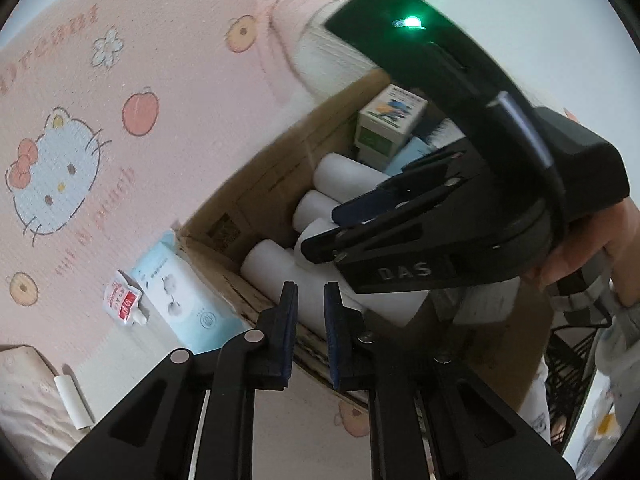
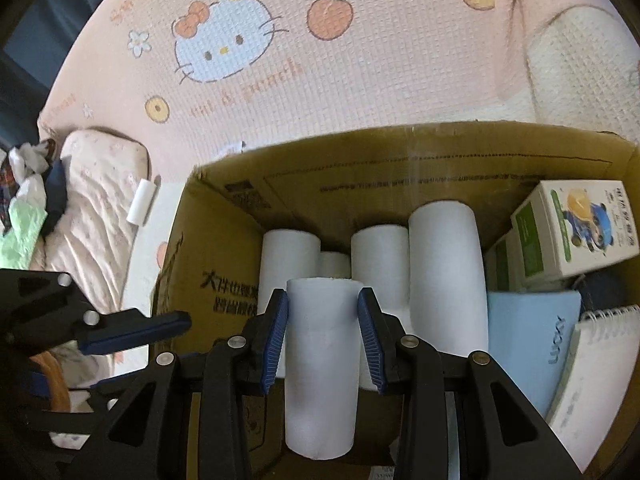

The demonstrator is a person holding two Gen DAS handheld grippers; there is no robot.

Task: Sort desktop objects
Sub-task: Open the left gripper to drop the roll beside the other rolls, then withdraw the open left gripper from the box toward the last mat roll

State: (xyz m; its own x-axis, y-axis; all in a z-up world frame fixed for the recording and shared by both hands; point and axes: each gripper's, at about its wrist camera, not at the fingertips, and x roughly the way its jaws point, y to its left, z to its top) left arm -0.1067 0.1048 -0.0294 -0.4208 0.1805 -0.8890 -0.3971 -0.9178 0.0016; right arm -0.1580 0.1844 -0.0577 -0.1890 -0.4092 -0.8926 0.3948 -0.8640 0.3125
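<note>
Right gripper point(image 2: 322, 338) grasps a paper roll point(image 2: 320, 368) over the roll-filled cardboard box point(image 2: 400, 168); left gripper point(image 1: 311, 336) seemingly empty.

The right gripper point(image 1: 320, 236) body carries the raised letters "DAS". The cardboard box point(image 2: 224, 288) bears printed Chinese characters, beginning "大", on its inner flap. The pink blanket point(image 2: 360, 80) shows partial lettering ending "peach". The blue notebook point(image 2: 532, 340) carries a logo, not legible. Other labels are too small to read.

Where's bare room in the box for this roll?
The right gripper holds a white roll over the cardboard box. Bare floor shows beneath it, by the near-left wall. Crowded: standing rolls behind, cartons and notebooks to the right.
</note>
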